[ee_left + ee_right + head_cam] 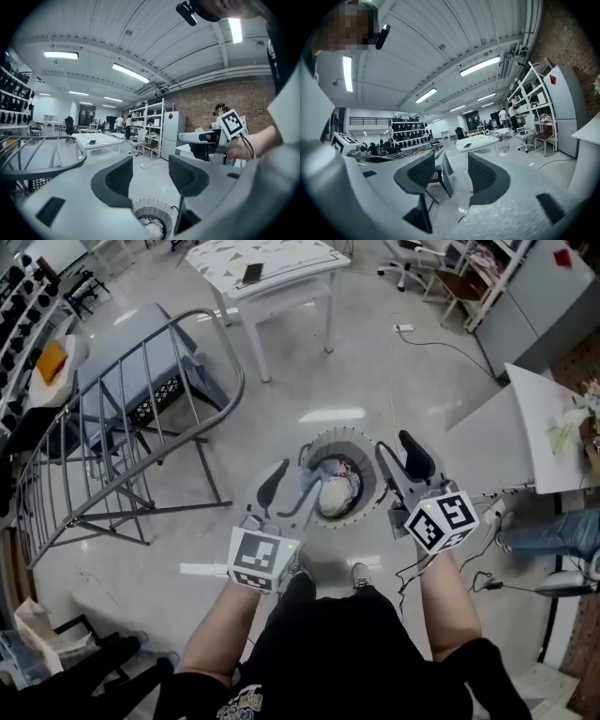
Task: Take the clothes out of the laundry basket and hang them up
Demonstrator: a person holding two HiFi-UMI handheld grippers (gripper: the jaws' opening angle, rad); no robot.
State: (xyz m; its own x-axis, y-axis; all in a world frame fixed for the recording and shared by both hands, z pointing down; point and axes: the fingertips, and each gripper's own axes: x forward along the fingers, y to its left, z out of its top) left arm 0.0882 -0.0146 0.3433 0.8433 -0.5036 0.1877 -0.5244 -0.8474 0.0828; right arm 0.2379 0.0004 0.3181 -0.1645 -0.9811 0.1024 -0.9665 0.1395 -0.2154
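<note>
Since left gripper (290, 491) and right gripper (401, 463) fingers are open, empty, laundry basket (349, 435) just below them, reckon it's reach-in: pinch clothes (334, 495) next.

No legible text, labels or numbers.

The left hand-held gripper (291, 486) and right hand-held gripper (401, 461) are pale grey with black pads, and each carries a cube of black-and-white square markers. The basket (361, 439) has a white ribbed rim. The clothes (333, 495) in it are white, pale blue and pink. The rack (141, 399) is grey metal, the floor (309, 362) glossy light grey, the wall (206, 101) red brick.
</note>
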